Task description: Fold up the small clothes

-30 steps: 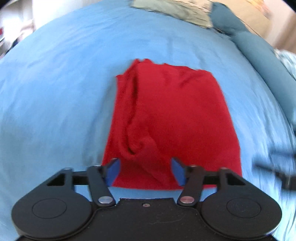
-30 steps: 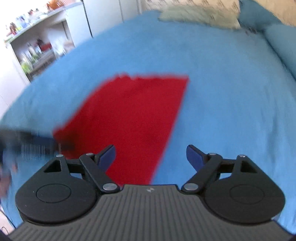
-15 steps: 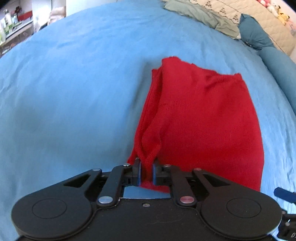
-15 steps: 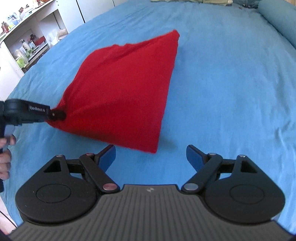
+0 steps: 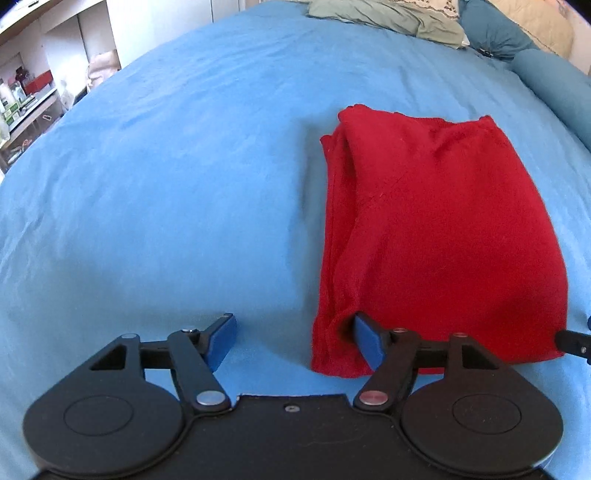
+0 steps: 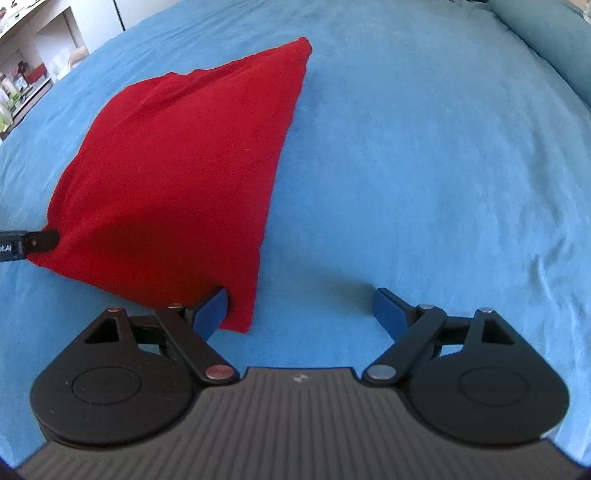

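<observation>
Left wrist view: the left hand-held gripper (image 5: 291, 341), its jaws just spread apart, has the red garment (image 5: 436, 236) lying ahead and to its right on the bed (image 5: 166, 177), long axis running away; one finger touches the near corner, pinching nothing.

Right wrist view: the right hand-held gripper (image 6: 299, 308) stands spread, the garment's other near corner beside its left finger. Nothing blocks either.

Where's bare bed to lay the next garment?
Wide bare blue sheet left of the red garment, up to the green bedding. More free sheet on its other side, toward the blue bolster. Crowded only at the garment's near edge, by both hand-held grippers.
</observation>
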The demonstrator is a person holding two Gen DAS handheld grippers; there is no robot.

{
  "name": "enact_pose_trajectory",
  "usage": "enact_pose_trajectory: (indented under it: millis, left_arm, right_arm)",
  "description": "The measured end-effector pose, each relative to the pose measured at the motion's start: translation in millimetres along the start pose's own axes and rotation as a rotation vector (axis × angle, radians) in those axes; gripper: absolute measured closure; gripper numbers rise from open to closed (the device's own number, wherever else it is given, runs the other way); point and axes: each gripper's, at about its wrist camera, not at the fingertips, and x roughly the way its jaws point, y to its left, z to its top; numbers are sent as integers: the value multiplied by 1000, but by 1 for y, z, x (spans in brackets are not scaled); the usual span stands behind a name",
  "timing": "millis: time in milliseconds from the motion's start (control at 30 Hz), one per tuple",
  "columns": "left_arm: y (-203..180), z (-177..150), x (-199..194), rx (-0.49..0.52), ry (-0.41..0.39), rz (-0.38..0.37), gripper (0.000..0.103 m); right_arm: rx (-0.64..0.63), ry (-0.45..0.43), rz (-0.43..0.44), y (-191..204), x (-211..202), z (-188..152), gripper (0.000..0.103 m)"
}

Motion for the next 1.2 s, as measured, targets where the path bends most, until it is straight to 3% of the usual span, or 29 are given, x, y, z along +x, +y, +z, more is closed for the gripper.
enact_pose_trajectory:
  millis: [133,267,433,533,600,667,833,900,933,1033,1200]
  left_arm:
    - [4,19,-26,5,-21,-38,29]
    - [4,52,-34,73,-60,-113,2]
    - [12,94,9,63,10,-260,3]
    - [16,106,38,5,75,-342,13]
    - [15,108,52,-31,112,-379,28]
    - [11,110,62,-52,131,-398,35]
    - [5,112,74,-60,149,-428,44]
    - [3,115,76,-58,151,-435,56]
    - [2,115,75,-56,152,-435,58]
    - [-5,118,68,-42,139,-405,72]
    - [-26,119,37,35,70,-361,79]
  right_arm:
    - [2,-12,63,-2,-25,16,2]
    - [27,-15,182,-9,-45,50,0]
    - [69,28,244,-16,-25,94,0]
    - [164,64,285,-24,2,105,0]
    - [230,85,325,-27,20,105,0]
    - [267,101,343,-27,38,108,0]
    - [301,123,348,-28,66,108,2]
    - [298,102,346,-26,68,109,13]
    - [290,97,349,-25,69,111,29]
    - [258,89,355,-18,66,113,51]
    - [227,29,344,-12,42,114,62]
